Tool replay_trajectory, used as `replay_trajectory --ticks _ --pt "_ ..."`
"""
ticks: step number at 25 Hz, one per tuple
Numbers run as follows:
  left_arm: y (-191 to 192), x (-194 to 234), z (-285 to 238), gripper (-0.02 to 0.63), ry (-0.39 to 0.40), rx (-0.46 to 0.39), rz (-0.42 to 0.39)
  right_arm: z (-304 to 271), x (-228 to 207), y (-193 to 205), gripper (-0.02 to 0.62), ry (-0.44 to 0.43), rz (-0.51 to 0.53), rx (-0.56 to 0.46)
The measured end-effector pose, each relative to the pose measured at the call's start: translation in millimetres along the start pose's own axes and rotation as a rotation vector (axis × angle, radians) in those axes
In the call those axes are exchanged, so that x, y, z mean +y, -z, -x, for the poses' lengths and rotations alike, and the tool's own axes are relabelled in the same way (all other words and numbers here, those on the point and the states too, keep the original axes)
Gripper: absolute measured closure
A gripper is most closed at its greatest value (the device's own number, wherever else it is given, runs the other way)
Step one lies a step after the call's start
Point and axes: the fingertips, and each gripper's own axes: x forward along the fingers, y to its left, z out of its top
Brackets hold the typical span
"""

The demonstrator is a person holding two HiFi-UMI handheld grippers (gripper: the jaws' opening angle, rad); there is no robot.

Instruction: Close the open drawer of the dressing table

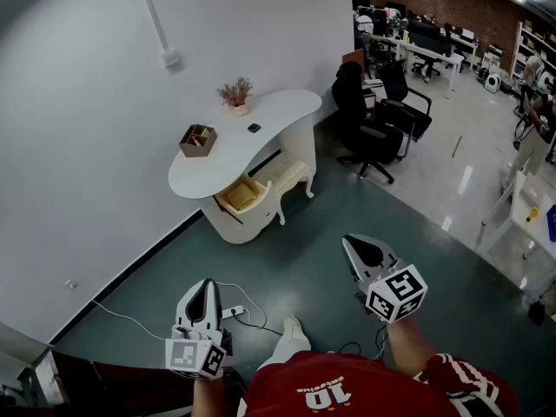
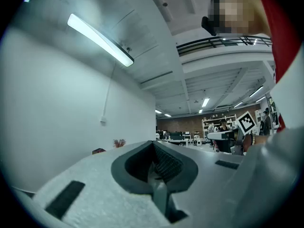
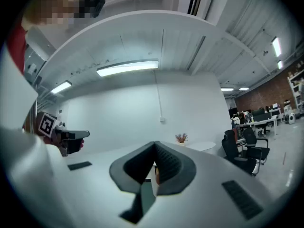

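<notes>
White curved-top dressing table (image 1: 278, 120), its cream-lined drawer (image 1: 241, 196) open below.

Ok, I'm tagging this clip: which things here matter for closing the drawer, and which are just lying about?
For the job: open drawer, table, left gripper, right gripper, both shut and empty.
Lying about: plant, box, stool, chairs, power strip.

The left tongs (image 1: 207, 285) and the right tongs (image 1: 354, 243) are held level and point forward, well apart, the left drawn closer to the body. Both have their jaws pressed together with nothing between them. The right forearm (image 1: 407, 347) is bare.
</notes>
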Motion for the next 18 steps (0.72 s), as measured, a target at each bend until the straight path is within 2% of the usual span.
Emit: replay_trajectory --ticks 10,15,18 --pt "15 -11 2 0.607 0.04 0.011 0.06 12 16 10 0.591 0.0 0.013 0.007" --pt "20 -17 10 0.607 0.048 0.025 0.043 21 17 16 0.592 0.005 -0.001 0.01" --pt "22 -14 13 0.607 0.043 0.032 0.038 20 23 21 0.591 -0.026 0.028 0.019"
